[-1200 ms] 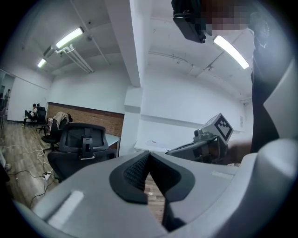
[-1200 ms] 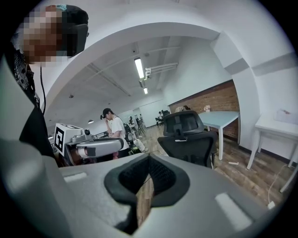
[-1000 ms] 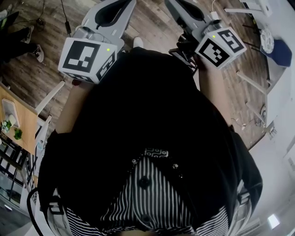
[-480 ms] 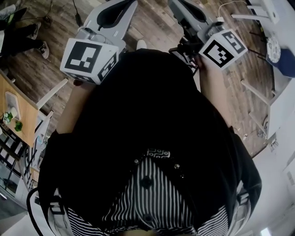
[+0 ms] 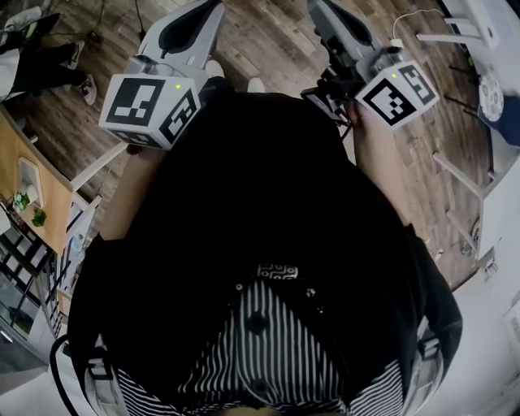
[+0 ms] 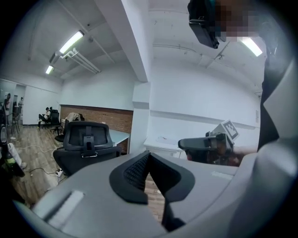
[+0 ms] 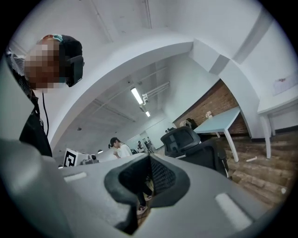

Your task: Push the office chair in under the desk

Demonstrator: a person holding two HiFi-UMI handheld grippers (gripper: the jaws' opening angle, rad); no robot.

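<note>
A black office chair (image 6: 86, 145) stands on the wood floor a few steps ahead, in front of a pale blue desk (image 6: 119, 135). The right gripper view shows the same chair (image 7: 192, 144) and desk (image 7: 224, 120) from another angle. My left gripper (image 5: 203, 16) and right gripper (image 5: 325, 15) are held out in front of the person's black-clad torso, both pointing forward and apart from the chair. In each gripper view the jaws meet with nothing between them: left gripper (image 6: 149, 156), right gripper (image 7: 150, 161). The head view does not show the chair.
A white pillar (image 6: 139, 83) rises behind the desk. A wooden table (image 5: 28, 191) lies at the left and white furniture (image 5: 496, 195) at the right. A person (image 7: 122, 149) stands farther back. More chairs (image 6: 53, 122) stand far off.
The head view has shifted a little over the floor, and both grippers drifted slightly with it. The jaws stay shut and hold nothing.
</note>
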